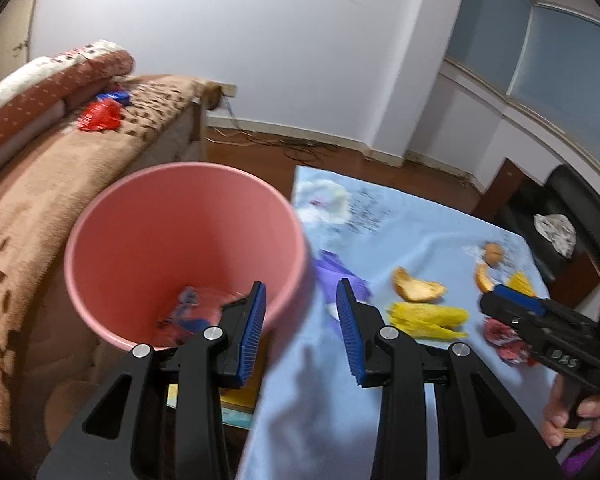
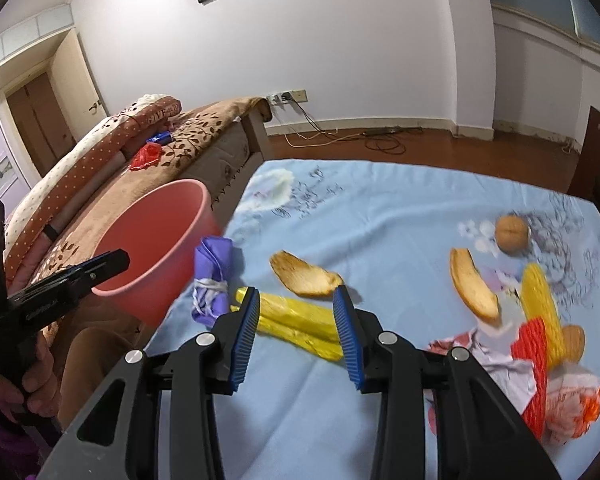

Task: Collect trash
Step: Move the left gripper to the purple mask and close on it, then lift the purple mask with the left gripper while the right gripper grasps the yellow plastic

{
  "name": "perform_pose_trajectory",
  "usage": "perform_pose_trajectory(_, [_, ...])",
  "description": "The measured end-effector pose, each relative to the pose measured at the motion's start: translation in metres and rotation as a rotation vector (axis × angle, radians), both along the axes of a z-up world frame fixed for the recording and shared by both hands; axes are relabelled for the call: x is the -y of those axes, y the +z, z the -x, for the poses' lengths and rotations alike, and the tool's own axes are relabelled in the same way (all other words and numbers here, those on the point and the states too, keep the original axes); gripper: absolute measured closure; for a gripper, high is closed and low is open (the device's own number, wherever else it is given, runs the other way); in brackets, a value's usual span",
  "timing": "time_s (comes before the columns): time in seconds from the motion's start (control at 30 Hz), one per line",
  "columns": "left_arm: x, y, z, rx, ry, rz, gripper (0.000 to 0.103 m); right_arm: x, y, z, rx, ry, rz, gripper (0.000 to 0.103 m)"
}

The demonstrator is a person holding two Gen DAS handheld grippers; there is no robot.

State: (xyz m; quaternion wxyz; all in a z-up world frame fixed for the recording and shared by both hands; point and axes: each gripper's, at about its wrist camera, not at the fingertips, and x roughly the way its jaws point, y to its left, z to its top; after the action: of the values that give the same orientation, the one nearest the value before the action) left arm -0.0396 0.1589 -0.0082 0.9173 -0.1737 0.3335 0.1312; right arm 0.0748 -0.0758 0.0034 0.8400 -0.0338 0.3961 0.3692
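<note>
While the pink bin (image 1: 180,256) stands off the left edge of the worktop (image 2: 400,216), between the blue-clothed surface and a brown leaf-patterned bed (image 1: 32,208), the left hand-held gripper (image 1: 300,314) hangs over that edge with its blue-padded jaws apart and nothing between them. One finger sits over the bin's mouth, the other over the cloth. At the bottom of the bin lies some crumpled blue and clear trash (image 1: 188,312), too blurred to name.

The right hand-held gripper (image 2: 296,324) is also spread wide, empty, poised just above a yellow wrapper (image 2: 300,322) that lies on the cloth between its pads. Just beyond the wrapper rests a piece of orange peel (image 2: 304,274), and to its left, near the bin's wall, a crumpled purple bag (image 2: 212,276). Farther right on the worktop lie a second curved peel (image 2: 472,284), a walnut-like brown nut (image 2: 511,234), a yellow corn cob (image 2: 540,308), and a heap of red, orange and white wrappers (image 2: 540,376) at the near right corner; the cob touches that heap.

On the bed, well apart from the worktop, sit a red wrapper (image 1: 100,117) and a small blue packet (image 1: 114,97) next to a rolled quilt (image 1: 48,84). Cables trail over the wooden floor (image 2: 380,140) by the far wall
</note>
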Motion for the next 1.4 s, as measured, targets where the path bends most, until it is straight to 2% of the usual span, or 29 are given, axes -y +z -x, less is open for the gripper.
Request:
perform_pose_trajectory(0.2, [0.024,-0.013,-0.013,-0.022,-0.077,0.058,0.066,0.008,-0.007,0.004,-0.008,0.013,0.003,0.064])
perform_pose_trajectory(0.4, [0.038,-0.03,-0.027,-0.086,-0.107,0.073,0.066,0.012,-0.012,0.005,-0.02,0.032,0.0,0.06])
perform_pose_trajectory(0.7, [0.04,-0.052,-0.047,-0.179,-0.06,0.075,0.066,0.017,-0.019,0.004,-0.042,0.056,-0.004,0.057])
perform_pose_trajectory(0.9, [0.039,-0.055,-0.052,-0.179,-0.045,0.082,0.066,0.018,-0.023,0.0,-0.059,0.06,-0.007,0.054])
perform_pose_trajectory(1.0, [0.039,-0.054,-0.052,-0.169,-0.04,0.071,0.076,0.017,-0.025,-0.001,-0.068,0.064,-0.006,0.052])
perform_pose_trajectory(1.03, [0.039,-0.054,-0.053,-0.168,-0.037,0.068,0.084,0.017,-0.025,-0.001,-0.071,0.065,-0.006,0.051])
perform_pose_trajectory(1.13, [0.035,-0.054,-0.052,-0.161,-0.037,0.083,0.088,0.016,-0.026,-0.002,-0.072,0.067,0.005,0.05])
perform_pose_trajectory(1.4, [0.037,-0.046,-0.049,-0.133,-0.063,0.063,0.091,0.002,-0.026,-0.002,-0.042,0.128,0.063,0.046])
